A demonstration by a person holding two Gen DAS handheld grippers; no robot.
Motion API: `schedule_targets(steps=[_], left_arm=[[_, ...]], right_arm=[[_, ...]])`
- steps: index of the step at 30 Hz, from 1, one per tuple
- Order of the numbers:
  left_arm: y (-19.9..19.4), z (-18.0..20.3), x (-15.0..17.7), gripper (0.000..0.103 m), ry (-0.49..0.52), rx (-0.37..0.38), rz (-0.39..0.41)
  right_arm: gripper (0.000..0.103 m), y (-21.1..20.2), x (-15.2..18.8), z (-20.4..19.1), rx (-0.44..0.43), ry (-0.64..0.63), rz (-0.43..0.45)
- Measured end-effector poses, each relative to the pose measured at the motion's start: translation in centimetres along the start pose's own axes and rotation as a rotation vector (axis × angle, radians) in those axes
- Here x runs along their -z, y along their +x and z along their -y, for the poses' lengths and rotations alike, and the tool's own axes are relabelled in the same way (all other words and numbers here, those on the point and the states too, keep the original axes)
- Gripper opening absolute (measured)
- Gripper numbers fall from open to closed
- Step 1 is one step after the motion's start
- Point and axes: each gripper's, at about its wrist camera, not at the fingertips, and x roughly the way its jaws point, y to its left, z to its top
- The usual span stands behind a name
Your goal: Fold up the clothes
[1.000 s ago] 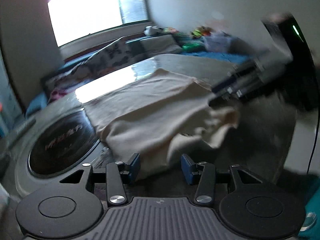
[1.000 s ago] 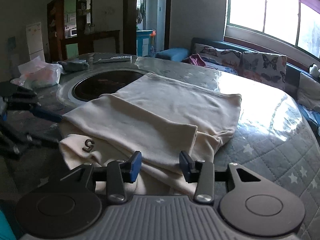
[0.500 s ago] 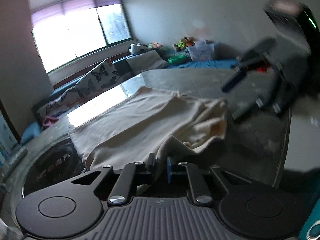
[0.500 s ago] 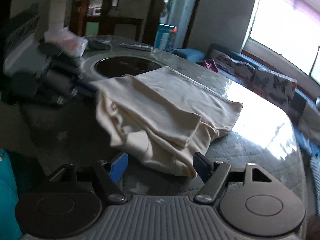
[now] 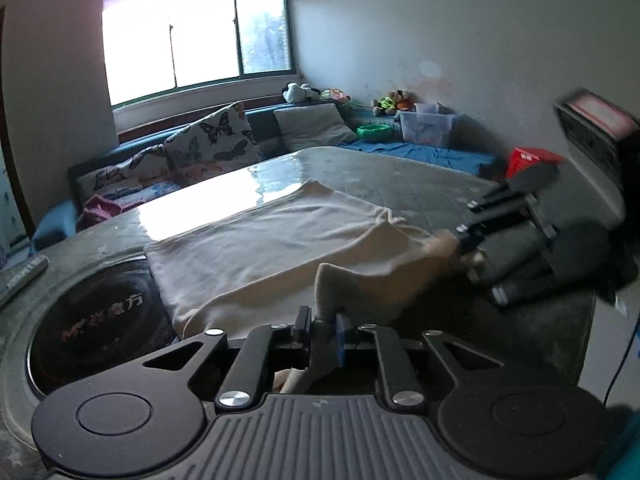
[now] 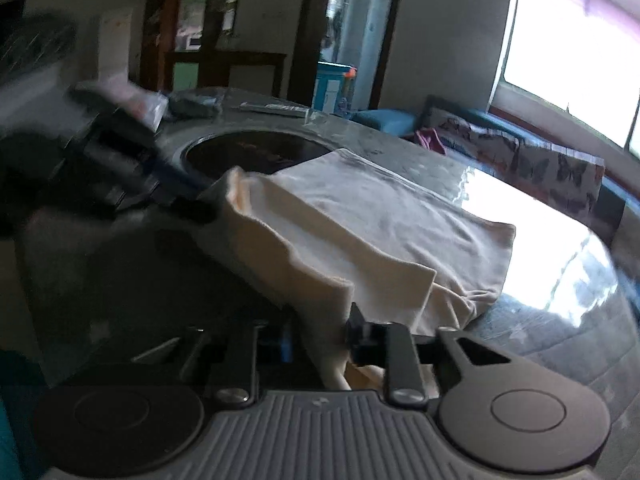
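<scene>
Cream garment (image 5: 276,248), long axis toward upper right, is pinched by opening left gripper (image 5: 322,330) and closing right gripper (image 6: 320,338).

- A second ago the left claw (image 5: 322,334) stood open at the cream garment's (image 5: 272,248) near edge; now it pinches a raised corner at lower centre, jaws easing open slightly.
- The right claw (image 6: 318,338) gaped wide just before; now its jaws are closing on the cloth's other near corner.
- The near hem, flat before, now hangs lifted off the table (image 5: 420,196) between both claws.
</scene>
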Motion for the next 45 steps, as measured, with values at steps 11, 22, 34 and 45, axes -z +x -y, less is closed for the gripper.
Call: schedule_targets(steps=[11,22,34,45], left_arm=[[0.3,1.7,2.9,0.045,0.209,-0.079,-0.045],[-1.3,0.8,2.8,0.005,0.190,-0.054,-0.019],[-10.2,1.9,0.8,0.005,0.034,0.111,0.054],[-4.1,-2.8,-4.0,0.005,0.021,0.028,0.079]], right_arm=[[0.012,-0.1,-1.3,2.1,-0.045,0.176,0.013],[0.010,-2.2,-1.7,0.4,-0.040,0.133,0.061],[0.010,-11.5,-2.9,-2.3,-0.125,0.077,0.057],[0.010,-7.0,-7.6,3.2,-0.076,0.091,0.041]])
